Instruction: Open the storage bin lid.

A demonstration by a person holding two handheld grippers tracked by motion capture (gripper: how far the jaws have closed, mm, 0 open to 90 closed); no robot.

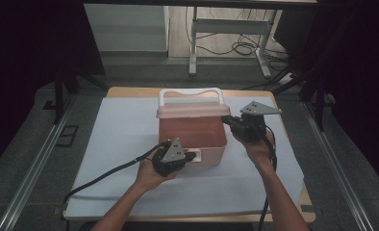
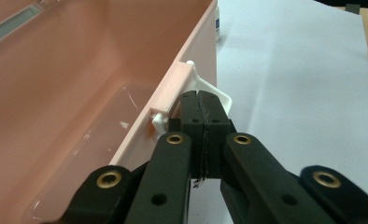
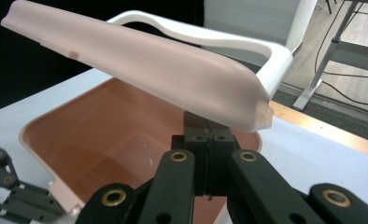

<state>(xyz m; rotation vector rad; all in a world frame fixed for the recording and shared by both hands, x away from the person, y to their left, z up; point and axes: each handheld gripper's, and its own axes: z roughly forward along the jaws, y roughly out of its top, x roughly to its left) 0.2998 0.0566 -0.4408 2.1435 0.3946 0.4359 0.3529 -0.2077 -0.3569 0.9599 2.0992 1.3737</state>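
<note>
Left hand-held gripper (image 1: 191,156) sits at the pink box's (image 1: 192,132) near wall, jaws together; right hand-held gripper (image 1: 227,120) at its right side, jaws together.

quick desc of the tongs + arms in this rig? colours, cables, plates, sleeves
Both tongs, left and right, are black, each topped by a grey three-cornered plate with small holes. In the gripper views the linkage arms carry brass-coloured pivot rings, and the jaws are blocky black pads. A black cable trails from each. Forearms are bare, no sleeves or gloves in view.

The right claw's (image 3: 209,128) tips vanish under the raised lid (image 3: 140,65); the box's (image 2: 79,93) bottom is cut off.
</note>
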